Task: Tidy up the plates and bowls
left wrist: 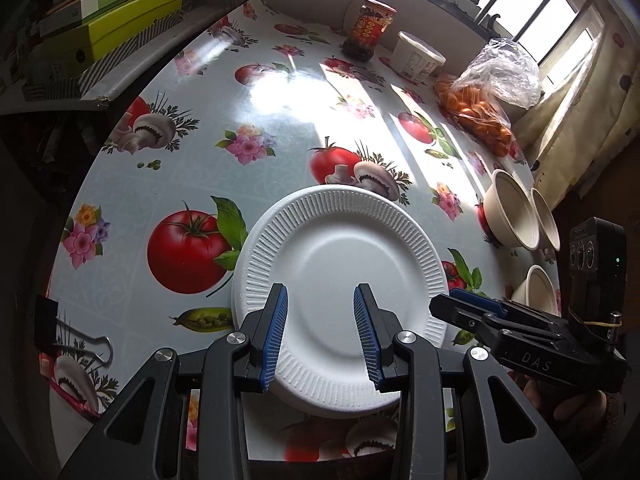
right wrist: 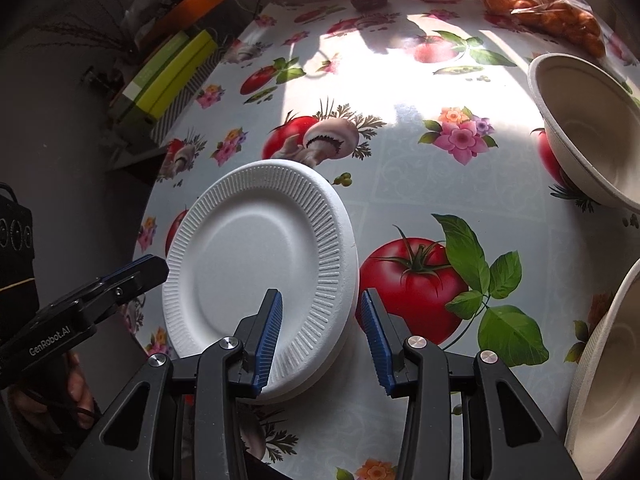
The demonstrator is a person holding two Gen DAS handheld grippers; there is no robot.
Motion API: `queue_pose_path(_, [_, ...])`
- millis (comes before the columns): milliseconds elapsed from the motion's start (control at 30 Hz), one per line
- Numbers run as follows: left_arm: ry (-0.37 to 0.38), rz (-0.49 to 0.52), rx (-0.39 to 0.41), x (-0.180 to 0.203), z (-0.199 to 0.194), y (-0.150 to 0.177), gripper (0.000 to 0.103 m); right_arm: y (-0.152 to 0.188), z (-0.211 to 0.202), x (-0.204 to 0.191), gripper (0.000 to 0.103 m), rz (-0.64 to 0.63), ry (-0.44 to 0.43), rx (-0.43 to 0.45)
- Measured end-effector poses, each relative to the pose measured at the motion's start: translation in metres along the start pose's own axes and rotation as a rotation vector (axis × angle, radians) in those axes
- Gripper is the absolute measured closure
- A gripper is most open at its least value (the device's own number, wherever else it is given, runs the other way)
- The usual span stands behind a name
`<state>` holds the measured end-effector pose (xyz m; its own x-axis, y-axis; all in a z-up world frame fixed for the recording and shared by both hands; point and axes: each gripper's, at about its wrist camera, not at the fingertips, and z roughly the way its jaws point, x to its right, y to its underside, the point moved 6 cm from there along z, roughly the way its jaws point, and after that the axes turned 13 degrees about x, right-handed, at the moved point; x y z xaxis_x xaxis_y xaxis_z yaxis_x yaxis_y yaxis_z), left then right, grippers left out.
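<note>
Up close, the left gripper (left wrist: 321, 332) has its blue-padded jaws spread wide with nothing between them, poised over the near half of the white foam plate (left wrist: 340, 280); whether the pads touch the plate cannot be told. The right gripper (right wrist: 322, 336) is likewise wide open and holds nothing, one pad above the plate's (right wrist: 260, 276) ribbed rim and the other off its edge over the tablecloth (right wrist: 400, 184). Seen from the left wrist, the right gripper (left wrist: 472, 306) sits just beside the plate's right edge; from the right wrist, the left gripper (right wrist: 144, 272) shows at the plate's left edge, its jaws looking nearly edge-on there. A second rim shows under the plate on its near side, so it seems to rest on at least one more plate. It lies near the front of a round table covered by the tomato, mushroom and flower print cloth. Off to the right stand beige bowls: two just beside each other (left wrist: 516, 216) and a third (left wrist: 538, 292) nearer, all well apart from the plate. At the far side, by the window, are a red-labelled jar (left wrist: 370, 28), a white tub (left wrist: 416, 58) and a clear bag of small orange fruit (left wrist: 480, 112). A binder clip (left wrist: 76, 336) grips the cloth at the table's left edge, and green boxes (left wrist: 116, 28) are stacked on a shelf beyond.
</note>
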<state>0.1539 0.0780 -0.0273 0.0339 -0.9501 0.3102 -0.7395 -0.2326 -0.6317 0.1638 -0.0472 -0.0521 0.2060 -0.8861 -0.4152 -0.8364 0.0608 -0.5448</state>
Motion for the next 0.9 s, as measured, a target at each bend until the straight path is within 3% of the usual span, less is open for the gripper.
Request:
queue_pose_path(333, [0.096,0.081,-0.008,0.074,0.008,-0.016,0.067,-0.027,-0.065,0.042,0.062,0.027,0.038,0.145])
queue_pose_path(700, [0.17,0.198,-0.023,0.168,0.041,-0.027,0.067,-0.053,-0.156,0.123,0.062,0.027,0.232,0.382])
queue_pose_path(900, [0.19,0.216,-0.046,0.199,0.067,-0.031,0.067,-0.061,-0.164,0.163,0.062,0.067,0.294,0.402])
